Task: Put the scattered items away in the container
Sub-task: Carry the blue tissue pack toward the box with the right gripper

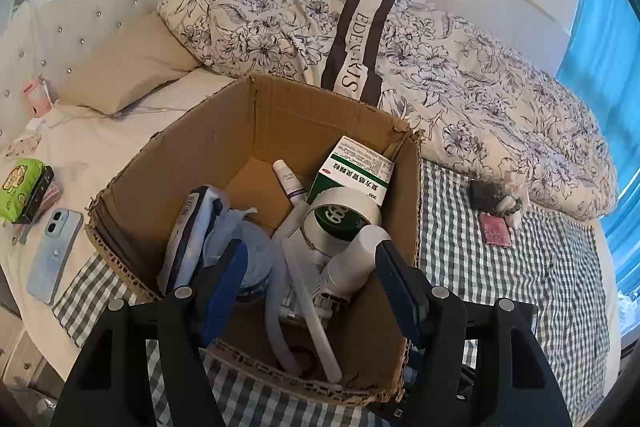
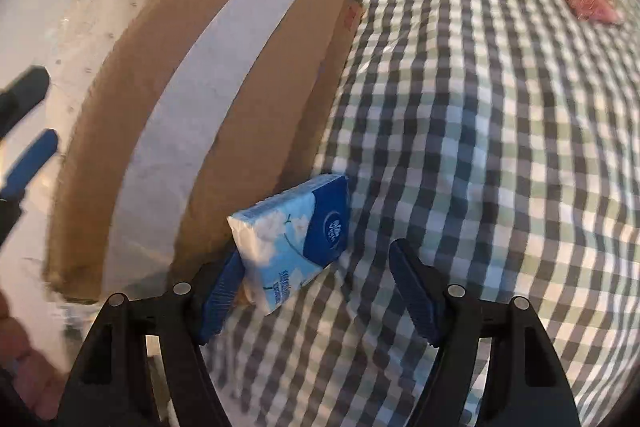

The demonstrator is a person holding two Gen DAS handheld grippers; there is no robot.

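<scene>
The cardboard box (image 1: 256,147) stands open on a bed, partly on a green checked cloth (image 1: 520,259) and partly on the white sheet (image 1: 112,147). Inside it lie a green and white medicine carton (image 1: 354,169), a roll of tape (image 1: 340,219), a small white tube (image 1: 288,183), a white bottle (image 1: 356,259), a long white stick (image 1: 312,311) and a blue and white packet (image 1: 192,227) with some clear plastic beside it.

The left gripper (image 1: 310,275) hangs above the near edge of the box, its blue fingers (image 1: 224,283) spread apart and holding nothing.

In the right wrist view, a blue and white tissue pack (image 2: 292,239) leans against the outer wall of the box (image 2: 248,99) (this wall carries a pale strip of tape), its lower end on the checked cloth (image 2: 480,147). The right gripper (image 2: 316,291) is low beside it with fingers spread; the left finger (image 2: 220,299) is touching or almost touching the pack, the other is apart from it.

Still outside the box, a pink item (image 1: 496,230) and a dark object (image 1: 486,195) lie on the cloth near the flowered duvet (image 1: 400,39). A pale blue phone (image 1: 54,255) and a green packet (image 1: 18,189) lie on the sheet at the left.
</scene>
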